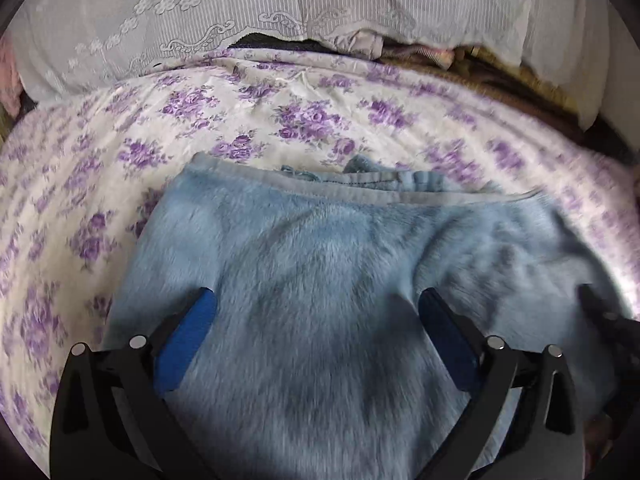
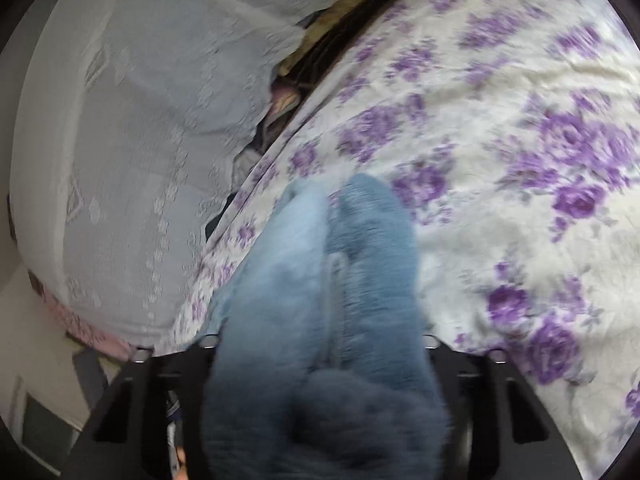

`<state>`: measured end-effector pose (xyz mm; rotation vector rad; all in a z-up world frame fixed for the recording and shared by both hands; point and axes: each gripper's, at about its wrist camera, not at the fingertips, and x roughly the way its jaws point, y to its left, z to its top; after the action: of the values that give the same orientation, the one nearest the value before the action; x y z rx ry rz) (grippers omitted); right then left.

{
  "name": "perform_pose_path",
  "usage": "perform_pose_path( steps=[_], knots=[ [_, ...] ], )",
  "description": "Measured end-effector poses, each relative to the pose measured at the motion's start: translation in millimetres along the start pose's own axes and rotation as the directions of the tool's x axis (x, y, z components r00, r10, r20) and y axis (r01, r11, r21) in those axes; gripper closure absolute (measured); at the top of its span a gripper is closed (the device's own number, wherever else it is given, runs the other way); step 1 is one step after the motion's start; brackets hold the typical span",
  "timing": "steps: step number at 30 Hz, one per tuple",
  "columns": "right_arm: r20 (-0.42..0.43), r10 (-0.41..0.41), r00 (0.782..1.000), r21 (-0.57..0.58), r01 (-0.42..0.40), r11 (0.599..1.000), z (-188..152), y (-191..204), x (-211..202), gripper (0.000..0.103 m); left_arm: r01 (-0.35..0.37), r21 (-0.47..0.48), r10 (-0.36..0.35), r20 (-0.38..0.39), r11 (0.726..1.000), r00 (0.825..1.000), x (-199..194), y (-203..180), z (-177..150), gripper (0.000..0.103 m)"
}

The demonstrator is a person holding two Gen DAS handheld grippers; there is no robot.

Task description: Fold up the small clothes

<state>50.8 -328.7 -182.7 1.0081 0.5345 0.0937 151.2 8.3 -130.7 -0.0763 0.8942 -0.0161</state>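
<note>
A fluffy light-blue fleece garment (image 1: 340, 280) lies on the floral bed sheet (image 1: 100, 200), its grey-edged hem toward the far side. My left gripper (image 1: 316, 300) is open, its blue-padded fingers (image 1: 188, 332) spread wide just above the garment's near part. In the right wrist view a bunched fold of the same blue garment (image 2: 332, 300) covers the space between the fingers of my right gripper (image 2: 320, 344); the fingertips are hidden by the fabric. The right gripper also shows at the right edge of the left wrist view (image 1: 608, 320), on the garment's right side.
A white lace-covered pile (image 1: 240, 20) runs along the far edge of the bed, with folded fabrics (image 1: 460, 56) under it. In the right wrist view the lace cover (image 2: 140, 140) is on the left and the floral sheet (image 2: 520, 160) on the right.
</note>
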Motion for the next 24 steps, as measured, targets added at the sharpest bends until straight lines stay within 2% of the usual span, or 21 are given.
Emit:
perform_pose_path(
  steps=[3,4,7,11,15,24],
  knots=[
    [0.006,-0.017,1.000,0.001,0.017,1.000,0,2,2,0.059,-0.042,0.056,0.042,-0.001,0.998,0.999,2,-13,-7,0.004],
    [0.007,-0.024,1.000,0.003,0.024,1.000,0,3,3,0.059,-0.086,0.095,0.086,0.007,0.992,0.996,8,-21,-11,0.004],
    [0.016,-0.026,1.000,0.026,0.026,0.999,2,3,6,0.057,-0.147,0.125,0.139,0.066,0.981,0.988,11,-31,-20,0.004],
    [0.016,-0.039,0.999,0.007,0.039,0.999,3,7,9,0.055,-0.123,0.112,0.116,0.066,0.986,0.991,12,-25,-20,0.004],
    [-0.002,-0.018,1.000,-0.015,0.018,1.000,4,6,9,0.056,-0.131,0.119,0.122,0.085,0.984,0.989,11,-25,-23,0.004],
    [-0.010,-0.028,1.000,-0.064,0.027,0.998,1,9,11,0.055,-0.129,0.123,0.119,0.083,0.984,0.989,12,-24,-23,0.004]
  ],
)
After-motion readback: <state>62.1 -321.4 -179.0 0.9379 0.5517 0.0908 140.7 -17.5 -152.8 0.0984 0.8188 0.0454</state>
